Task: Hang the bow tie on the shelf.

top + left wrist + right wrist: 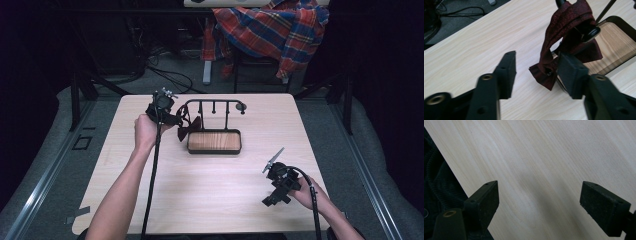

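**Bow tie left hanging on stand as left claw lets go**

A dark red bow tie (pixel 571 37) hangs by its strap over the left end peg of a black accessory stand (pixel 214 141), at the far middle of the pale wooden bench (pixel 210 195). The strap loops over the knobbed peg, so the bow dangles just above the bench beside the stand's wood-lined tray, where it can hang free rather than lie crumpled.

The left claw (pixel 536 72), held at the stand's left end, has its jaws parted. In the left gripper view the bow sits between them, close against the right-hand pad; whether that pad touches the cloth cannot be told, but nothing is pinched. That suggests the tie's weight now rests on the peg, not on the claw.

The right claw (pixel 539 202) waits at the near right corner, well apart from the stand, jaws wide over bare wood and holding nothing, apparently kept out of the way while one hand does the hanging. A plaid shirt (pixel 272 30) is draped over furniture beyond the bench.
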{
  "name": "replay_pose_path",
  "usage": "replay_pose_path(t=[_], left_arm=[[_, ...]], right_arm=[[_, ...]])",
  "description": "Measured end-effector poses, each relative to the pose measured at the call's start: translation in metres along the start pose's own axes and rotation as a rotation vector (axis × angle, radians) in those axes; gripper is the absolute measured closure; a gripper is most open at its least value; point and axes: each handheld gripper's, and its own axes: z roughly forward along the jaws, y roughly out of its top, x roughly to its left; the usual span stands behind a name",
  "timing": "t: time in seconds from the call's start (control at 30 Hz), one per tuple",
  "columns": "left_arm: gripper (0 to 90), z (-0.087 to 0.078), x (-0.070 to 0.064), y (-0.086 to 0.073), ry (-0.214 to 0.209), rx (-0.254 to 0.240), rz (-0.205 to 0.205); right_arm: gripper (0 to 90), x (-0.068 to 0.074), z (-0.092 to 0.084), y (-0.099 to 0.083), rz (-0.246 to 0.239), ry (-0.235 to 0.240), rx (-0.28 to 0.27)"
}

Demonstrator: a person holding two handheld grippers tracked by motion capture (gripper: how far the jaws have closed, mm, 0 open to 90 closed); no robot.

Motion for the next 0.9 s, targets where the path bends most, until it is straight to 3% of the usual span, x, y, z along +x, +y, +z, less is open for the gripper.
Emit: replay_pose_path(t=[0.23,0.43,0.63,0.9], left_arm=[[28.0,-0.013,-0.001,-0.002,-0.006,-0.005,-0.021],[17.1,-0.024,-0.006,-0.004,-0.003,-0.006,-0.01],[15.5,-0.035,-0.009,-0.016,0.0,0.005,0.007],[11.0,-0.044,-0.013,-0.045,-0.005,0.018,0.003]], right_arm=[[15.8,-0.001,0.001,0.0,0.01,-0.002,0.016],[15.8,-0.001,0.001,-0.001,0.028,0.006,-0.001],[15.8,-0.002,0.001,-0.001,0.025,-0.001,-0.004],[15.8,-0.001,0.002,-0.001,0.018,-0.002,0.012]])
